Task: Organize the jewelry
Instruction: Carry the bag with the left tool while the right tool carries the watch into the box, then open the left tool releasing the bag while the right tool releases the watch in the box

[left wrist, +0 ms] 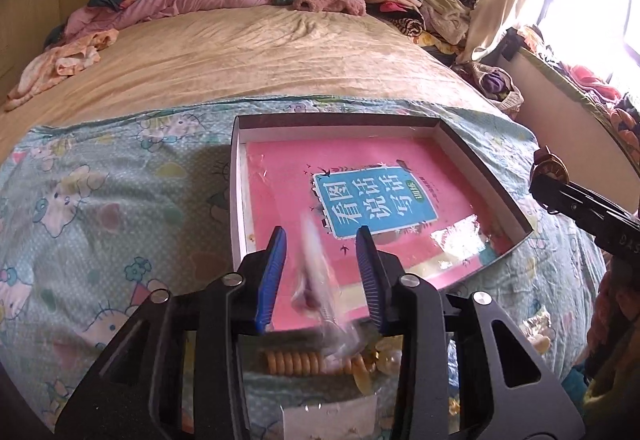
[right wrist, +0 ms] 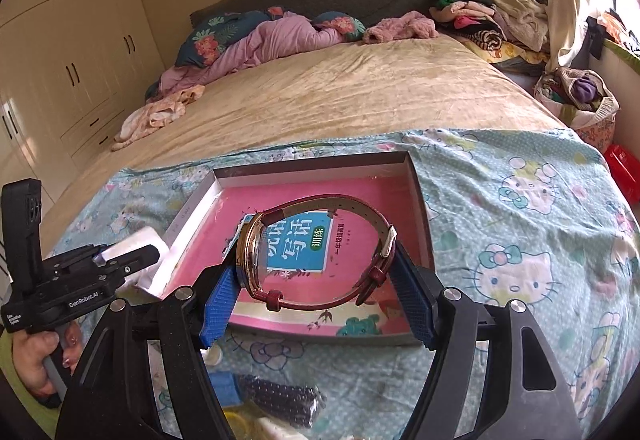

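A shallow white box (left wrist: 238, 175) with a pink book inside lies on the Hello Kitty sheet; it also shows in the right wrist view (right wrist: 420, 191). My left gripper (left wrist: 320, 240) is open over the box's near edge, and a blurred clear plastic packet (left wrist: 316, 280) hangs between its fingers without being pinched. My right gripper (right wrist: 316, 240) is shut on a wristwatch (right wrist: 256, 252) with a gold case and dark red strap, held above the box. The watch also shows at the right edge of the left wrist view (left wrist: 550, 167).
Orange bead bracelet (left wrist: 292, 362) and other packets lie on the sheet below the left gripper. A dark beaded piece (right wrist: 280, 396) lies under the right gripper. Clothes pile (right wrist: 480, 15) and pillows sit at the bed's far end. A basket (right wrist: 580, 99) stands right of the bed.
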Motion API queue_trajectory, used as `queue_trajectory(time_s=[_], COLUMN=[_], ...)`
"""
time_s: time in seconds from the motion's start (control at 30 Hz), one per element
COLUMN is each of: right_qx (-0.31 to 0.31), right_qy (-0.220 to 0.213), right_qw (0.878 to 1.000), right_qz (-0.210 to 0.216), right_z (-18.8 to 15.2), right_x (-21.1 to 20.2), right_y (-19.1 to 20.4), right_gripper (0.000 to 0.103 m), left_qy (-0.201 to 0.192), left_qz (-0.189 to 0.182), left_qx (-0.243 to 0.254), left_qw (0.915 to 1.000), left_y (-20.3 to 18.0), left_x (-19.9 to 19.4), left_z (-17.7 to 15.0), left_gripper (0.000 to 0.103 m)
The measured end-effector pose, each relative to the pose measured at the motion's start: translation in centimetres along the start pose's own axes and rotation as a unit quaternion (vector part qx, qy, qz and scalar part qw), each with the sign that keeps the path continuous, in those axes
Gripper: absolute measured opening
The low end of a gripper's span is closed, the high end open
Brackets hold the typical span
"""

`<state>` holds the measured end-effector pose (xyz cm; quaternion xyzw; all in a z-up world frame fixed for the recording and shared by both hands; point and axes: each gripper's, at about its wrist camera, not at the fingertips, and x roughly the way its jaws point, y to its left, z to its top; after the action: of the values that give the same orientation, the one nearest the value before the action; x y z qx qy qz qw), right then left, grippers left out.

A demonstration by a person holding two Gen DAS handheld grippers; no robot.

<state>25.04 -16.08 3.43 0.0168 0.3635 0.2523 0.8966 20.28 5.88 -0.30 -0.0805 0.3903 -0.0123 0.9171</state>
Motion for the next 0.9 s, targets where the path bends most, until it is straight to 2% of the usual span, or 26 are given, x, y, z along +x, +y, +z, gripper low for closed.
queue_trajectory(time_s=[0.17, 0.43, 0.53, 0.9], right_qx=[-0.002, 0.0, 0.003, 0.019], right_qy=[0.02, 0.054, 0.061, 0.09], right_qw=[1.0, 0.998, 0.998, 0.995], right_qz=[-0.008, -0.018, -0.022, -0.032], right_z=[0.0, -0.7, -0.9, -1.0], right_x=[2.0, 5.0, 5.7, 7.5], right_y=[-0.2, -1.1, -1.5, -2.9], right_gripper=[0.069, 0.069, 0.069, 0.071], left_qy=[0.015, 0.038, 0.038, 0.024], left_qz=[0.003, 0.01, 0.006, -0.017], left_qx=[0.003, -0.012, -0.008, -0.008], left_qw=[0.9999, 0.9992, 0.9992, 0.9995], left_y=[-0.1, 2.0, 2.1, 1.7], left_x=[2.1, 4.9, 5.3, 6.8], left_z=[-0.1, -0.4, -0.4, 1.9], left_gripper=[0.026, 0.024, 0.016, 0.011])
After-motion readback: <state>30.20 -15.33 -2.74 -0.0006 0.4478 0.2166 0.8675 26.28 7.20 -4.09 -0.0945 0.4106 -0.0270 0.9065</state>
